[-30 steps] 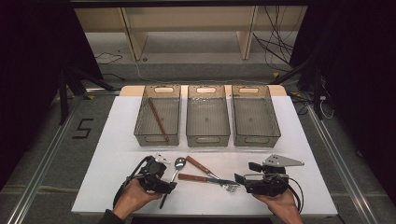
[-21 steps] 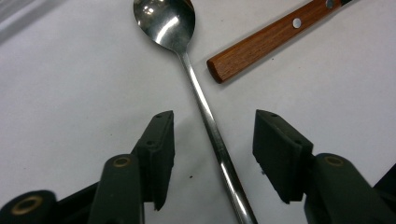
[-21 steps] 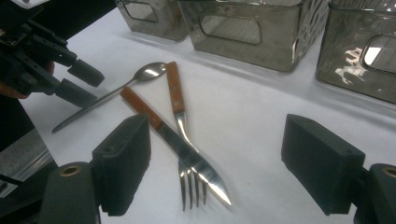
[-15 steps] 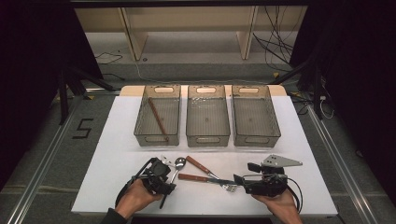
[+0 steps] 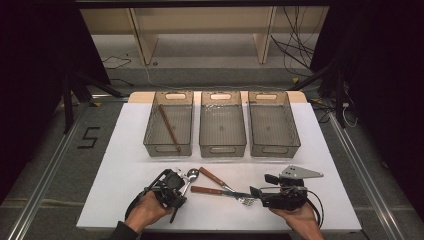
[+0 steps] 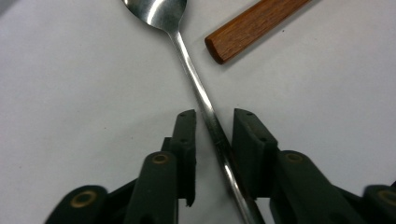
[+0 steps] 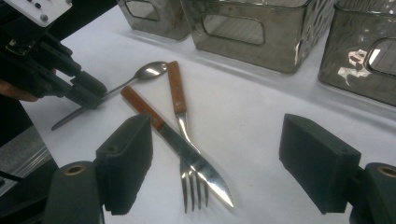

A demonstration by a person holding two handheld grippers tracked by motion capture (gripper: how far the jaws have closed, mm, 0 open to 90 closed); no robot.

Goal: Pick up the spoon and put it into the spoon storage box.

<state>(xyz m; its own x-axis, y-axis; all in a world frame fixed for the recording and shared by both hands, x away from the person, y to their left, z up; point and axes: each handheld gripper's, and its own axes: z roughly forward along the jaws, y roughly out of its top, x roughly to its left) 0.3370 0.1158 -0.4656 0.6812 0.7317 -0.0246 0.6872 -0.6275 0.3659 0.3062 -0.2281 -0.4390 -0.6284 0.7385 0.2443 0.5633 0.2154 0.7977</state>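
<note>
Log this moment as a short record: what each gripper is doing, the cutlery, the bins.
left gripper: jaws have just been closing around the spoon handle; a gap shows at the left pad
right gripper: open, holding nothing, facing the crossed fork and knife
bins: three in a row; left bin holds a wooden stick, middle bin and right bin bare

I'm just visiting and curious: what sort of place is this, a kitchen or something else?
Probably a lab or test room, not a kitchen. A white table stands among loose cables on a bare floor, with a taped numeral beside it, and three bins set in a neat row.
</note>
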